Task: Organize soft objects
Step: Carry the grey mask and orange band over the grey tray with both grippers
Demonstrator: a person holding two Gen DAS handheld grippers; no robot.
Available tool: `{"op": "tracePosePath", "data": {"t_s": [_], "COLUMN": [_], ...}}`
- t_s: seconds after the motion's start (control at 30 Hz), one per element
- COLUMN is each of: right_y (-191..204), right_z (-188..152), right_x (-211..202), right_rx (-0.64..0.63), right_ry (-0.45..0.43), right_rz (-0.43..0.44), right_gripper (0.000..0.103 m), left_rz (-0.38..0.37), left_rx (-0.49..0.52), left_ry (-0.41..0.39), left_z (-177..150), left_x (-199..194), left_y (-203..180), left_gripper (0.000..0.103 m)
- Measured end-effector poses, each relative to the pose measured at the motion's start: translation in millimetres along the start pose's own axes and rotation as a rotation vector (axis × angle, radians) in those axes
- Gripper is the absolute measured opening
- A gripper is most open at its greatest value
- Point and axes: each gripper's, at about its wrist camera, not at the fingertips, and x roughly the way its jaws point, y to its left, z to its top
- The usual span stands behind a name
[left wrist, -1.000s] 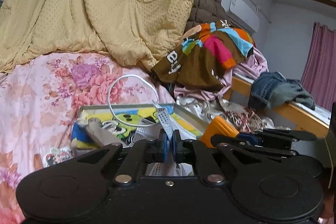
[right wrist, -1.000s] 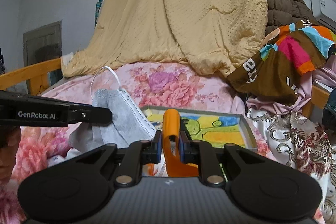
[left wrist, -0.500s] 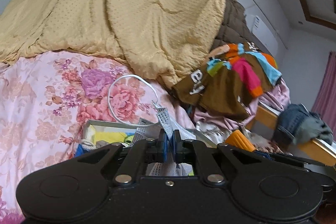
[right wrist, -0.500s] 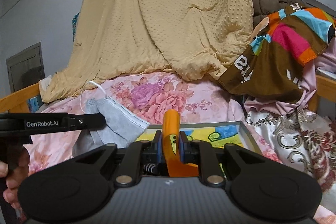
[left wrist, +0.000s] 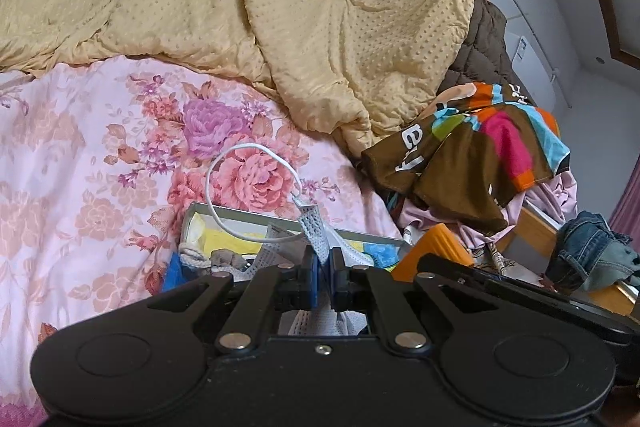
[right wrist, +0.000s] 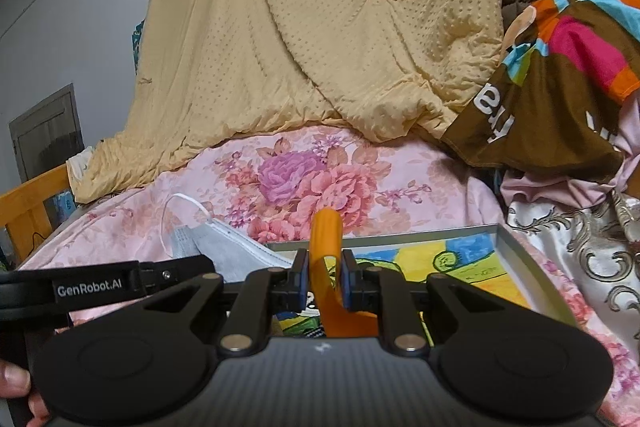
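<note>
My left gripper [left wrist: 324,277] is shut on a grey face mask [left wrist: 316,233]; its white ear loop arcs up over the floral bedspread. The mask also shows in the right wrist view [right wrist: 228,251], hanging left of the tray. My right gripper [right wrist: 324,277] is shut on an orange soft piece [right wrist: 326,255], which also shows in the left wrist view [left wrist: 434,247]. Both are held above a shallow grey tray [right wrist: 516,251] with a colourful bottom. In the left wrist view the tray [left wrist: 240,213] holds a rope-like item and other small things, partly hidden.
A yellow quilt [left wrist: 280,7] is heaped at the back of the bed. A brown multicoloured garment [left wrist: 472,155] and other clothes are piled at the right. Jeans [left wrist: 588,251] lie on the wooden bed rail. The pink floral bedspread [left wrist: 80,167] spreads to the left.
Both grippers have risen and tilted upward, so the tray sits lower in both views. The mask and the orange piece stay gripped.
</note>
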Motion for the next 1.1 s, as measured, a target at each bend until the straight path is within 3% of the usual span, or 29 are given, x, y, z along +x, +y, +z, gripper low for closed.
{"op": "tracePosePath", "data": {"t_s": [0.5,1.1], "right_y": [-9.3,-8.4], "right_z": [-11.7,-19.4], "right_x": [18.0,23.5], "right_rx": [0.047,0.023], "right_ry": [0.070,0.121], "right_rz": [-0.038,-0.082], "right_gripper": [0.017,0.020], "left_rz": [0.055,0.078], "left_rx": [-0.021,-0.012], "left_ry": [0.100,0.147], "left_z": [-13.7,-20.1], "left_x": [19.8,26.8], "left_y": [19.3,23.1], "left_gripper": [0.007,0.010]}}
